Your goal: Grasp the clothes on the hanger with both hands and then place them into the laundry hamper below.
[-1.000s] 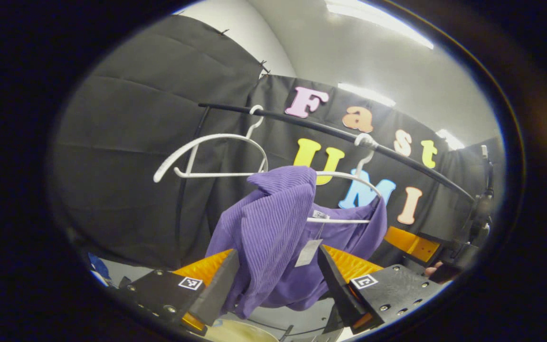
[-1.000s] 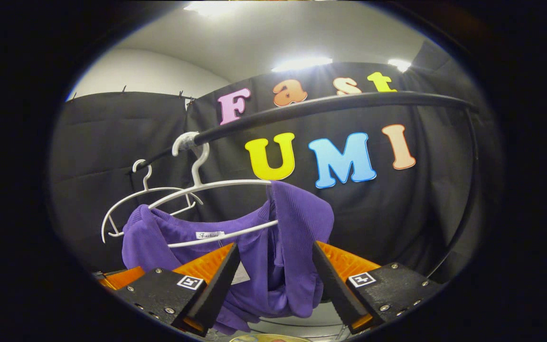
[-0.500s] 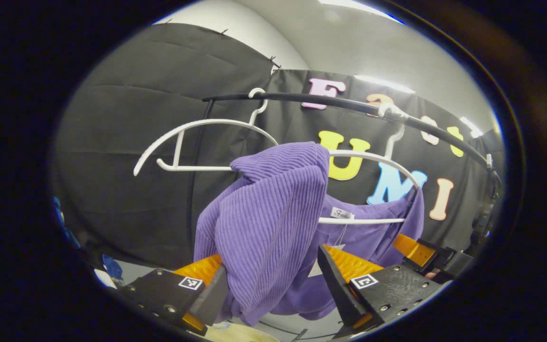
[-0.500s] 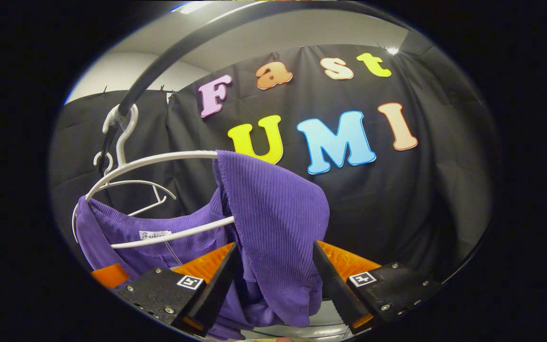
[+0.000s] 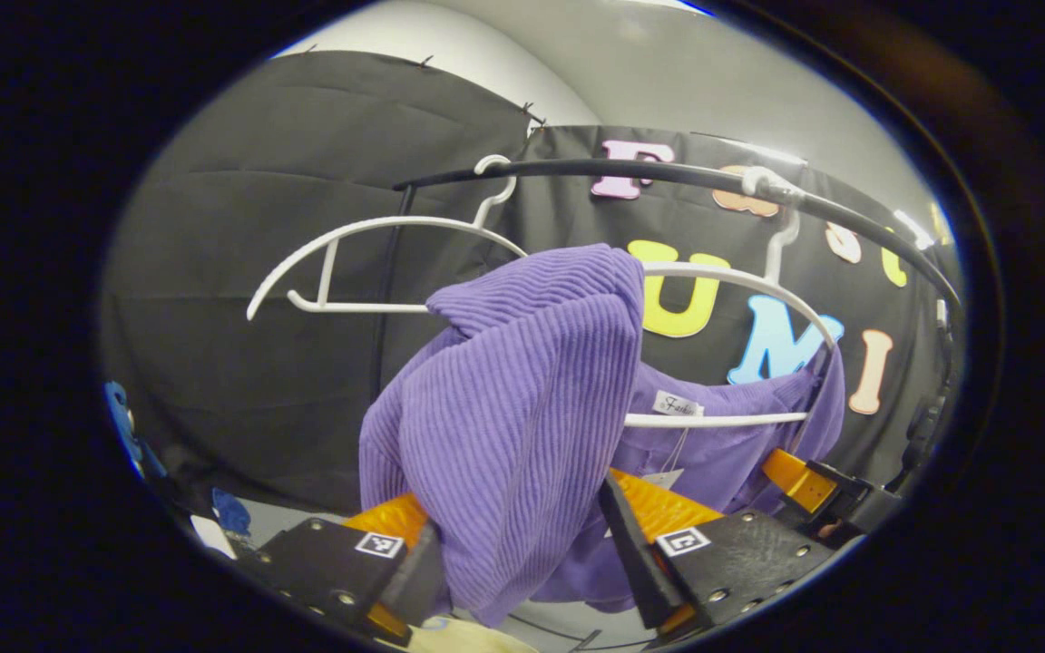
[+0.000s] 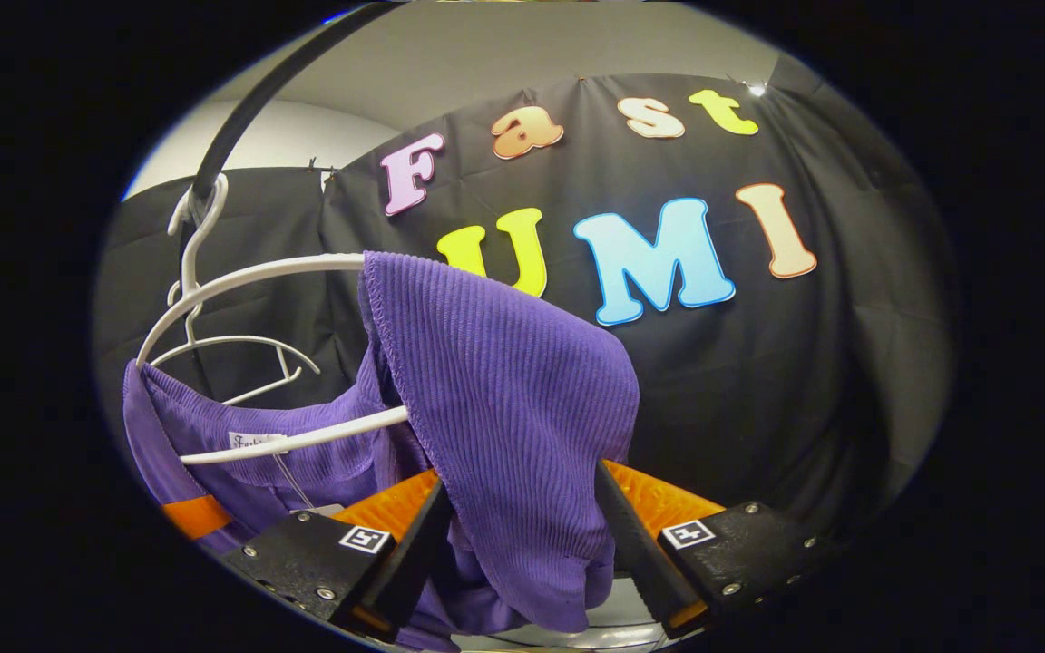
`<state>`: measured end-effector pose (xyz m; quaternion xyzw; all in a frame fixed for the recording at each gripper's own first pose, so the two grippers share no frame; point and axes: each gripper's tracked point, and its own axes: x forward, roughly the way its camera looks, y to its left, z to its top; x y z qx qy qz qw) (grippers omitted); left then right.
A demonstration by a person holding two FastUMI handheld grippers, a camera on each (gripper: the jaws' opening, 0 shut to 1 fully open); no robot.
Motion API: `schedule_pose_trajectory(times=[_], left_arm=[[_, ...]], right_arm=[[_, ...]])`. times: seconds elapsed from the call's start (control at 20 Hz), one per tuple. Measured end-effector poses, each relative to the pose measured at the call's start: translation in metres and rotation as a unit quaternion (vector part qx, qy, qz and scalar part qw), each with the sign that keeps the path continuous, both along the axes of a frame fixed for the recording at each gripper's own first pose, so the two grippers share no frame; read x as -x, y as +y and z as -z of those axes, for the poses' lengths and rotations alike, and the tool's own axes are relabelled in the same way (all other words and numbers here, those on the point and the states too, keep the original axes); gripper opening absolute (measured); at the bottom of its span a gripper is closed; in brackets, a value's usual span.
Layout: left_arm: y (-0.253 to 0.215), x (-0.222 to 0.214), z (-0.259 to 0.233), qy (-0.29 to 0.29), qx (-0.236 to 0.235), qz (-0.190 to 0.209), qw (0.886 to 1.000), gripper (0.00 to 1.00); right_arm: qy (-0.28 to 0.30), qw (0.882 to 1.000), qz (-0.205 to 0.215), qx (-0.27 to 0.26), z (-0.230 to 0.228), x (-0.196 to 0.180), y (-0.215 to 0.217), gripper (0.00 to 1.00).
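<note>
1. Left gripper view: the purple ribbed garment [image 5: 522,399] is a soft knit, so I judge it light and limp. It will sag and stretch instead of keeping its shape, and the ribbing should give the pads some bite.
2. The best hold, I judge, is on the two shoulders, where the cloth folds thickly over the white hanger [image 5: 740,283]. A pinch there gathers several layers. A hold lower down would only drag the fabric.
3. It drapes over both ends of that hanger. In this view one shoulder bulges at the centre, the neckline with a small label sits toward 3 o'clock, and a paper tag dangles beneath it.
4. The left gripper [image 5: 522,580] stands open at 6 o'clock. The near shoulder fold hangs down between its jaws, and I cannot tell whether either finger touches the cloth.
5. In the right gripper view the other shoulder [image 6: 504,408] hangs the same way between the spread jaws of the right gripper [image 6: 522,571], also at 6 o'clock. It is not clamped.
6. The hanger hooks onto a black rail [image 5: 631,170] running across 12 o'clock. An empty white hanger [image 5: 368,263] hangs beside it toward 10 o'clock.
7. A pale rim at the bottom edge of the left gripper view may be the hamper, but I cannot tell.
</note>
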<state>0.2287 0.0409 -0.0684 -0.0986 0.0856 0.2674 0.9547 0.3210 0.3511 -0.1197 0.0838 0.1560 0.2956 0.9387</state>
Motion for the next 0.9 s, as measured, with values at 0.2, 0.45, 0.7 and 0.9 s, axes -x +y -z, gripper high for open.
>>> schedule_pose_trajectory(times=[0.2,0.45,0.7,0.9], left_arm=[[-0.006,-0.011,0.0,-0.013,0.026,0.027,0.999,0.57],[-0.015,-0.004,-0.013,-0.024,-0.004,0.048,0.999,0.24],[-0.023,0.006,-0.03,-0.048,-0.026,0.047,0.997,0.02],[-0.018,0.015,-0.049,-0.072,-0.034,0.032,0.996,0.02]], right_arm=[[-0.014,1.0,-0.021,-0.009,-0.006,-0.006,0.006,0.53],[-0.014,0.999,-0.037,-0.021,-0.008,-0.004,0.005,0.1],[-0.01,0.996,-0.08,-0.041,-0.011,0.004,0.005,0.0],[-0.024,0.996,-0.076,-0.046,-0.016,0.001,-0.007,0.0]])
